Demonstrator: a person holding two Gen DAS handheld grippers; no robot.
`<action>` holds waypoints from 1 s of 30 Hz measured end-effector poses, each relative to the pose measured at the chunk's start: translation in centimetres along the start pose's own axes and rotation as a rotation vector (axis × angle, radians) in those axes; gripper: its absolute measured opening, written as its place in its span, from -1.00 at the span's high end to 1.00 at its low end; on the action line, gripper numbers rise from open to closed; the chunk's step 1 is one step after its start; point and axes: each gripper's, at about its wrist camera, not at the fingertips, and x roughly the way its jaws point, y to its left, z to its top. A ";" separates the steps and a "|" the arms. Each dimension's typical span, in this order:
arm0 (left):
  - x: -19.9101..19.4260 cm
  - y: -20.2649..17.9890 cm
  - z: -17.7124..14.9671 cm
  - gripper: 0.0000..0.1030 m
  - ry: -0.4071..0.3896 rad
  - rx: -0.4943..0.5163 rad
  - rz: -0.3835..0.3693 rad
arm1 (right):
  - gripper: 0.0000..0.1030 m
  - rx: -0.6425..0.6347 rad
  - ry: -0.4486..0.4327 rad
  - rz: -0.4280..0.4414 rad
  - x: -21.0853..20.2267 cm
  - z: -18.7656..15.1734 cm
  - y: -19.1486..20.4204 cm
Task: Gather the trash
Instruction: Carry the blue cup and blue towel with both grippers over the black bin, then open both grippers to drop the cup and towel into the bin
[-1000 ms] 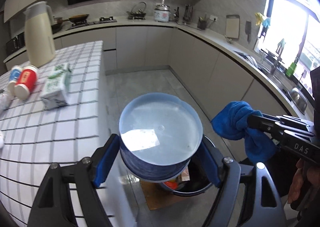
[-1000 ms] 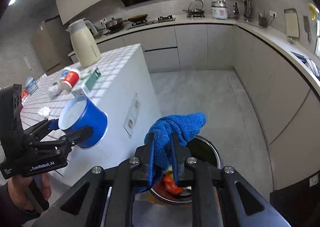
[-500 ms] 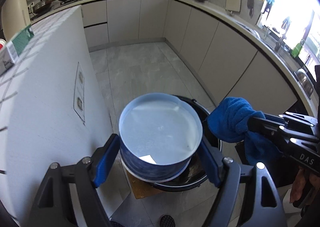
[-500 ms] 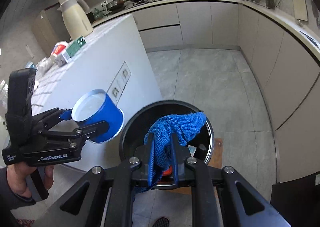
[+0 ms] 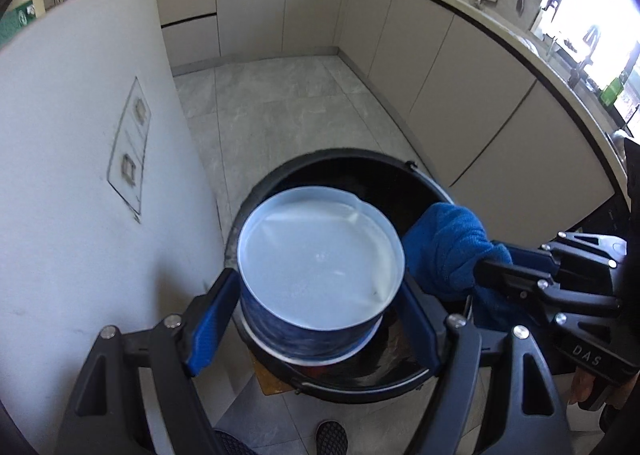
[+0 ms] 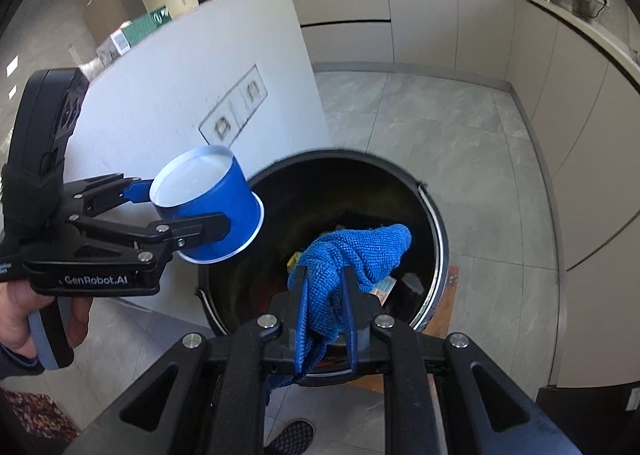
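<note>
1. Blue paper cup (image 5: 320, 279), one: glossy blue wall, pale white-blue inside, rolled white rim. Held tipped on its side, bottom towards the camera, between the blue pads of the left gripper (image 5: 316, 307), whose jaws stand wide and press both sides. It hangs over the near rim of the bin.
2. Blue microfibre cloth (image 6: 344, 259), one: nubby weave, bunched. Pinched in the right gripper (image 6: 324, 295), jaws narrow and clamped on the fabric, above the bin's mouth.
3. Round black trash bin (image 6: 434, 231), one: metal band at the rim, open top. Inside lie several coloured scraps, dim and hard to tell apart. It stands on a brown mat on the floor.
4. Person's hand (image 6: 24, 319), one in view in the right wrist camera, around the left gripper's handle.
5. Grey stone-tile floor (image 5: 288, 111).
6. White kitchen island wall (image 5: 80, 159), two sockets set in it, just beside the bin.
7. Beige cabinets (image 5: 472, 83) under a pale counter, curving round the room.
</note>
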 end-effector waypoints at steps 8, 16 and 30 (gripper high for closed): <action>2.3 1.2 -1.0 -0.69 0.044 -0.116 0.002 | -0.87 0.005 0.029 -0.153 2.7 -0.9 -2.2; 1.9 0.7 -2.4 -1.00 0.045 -0.099 0.085 | -1.00 0.133 0.022 -0.248 1.2 -1.6 -5.6; -2.5 -0.8 -1.5 -1.00 -0.050 -0.070 0.160 | -1.00 0.218 -0.005 -0.311 -2.5 -1.6 -4.8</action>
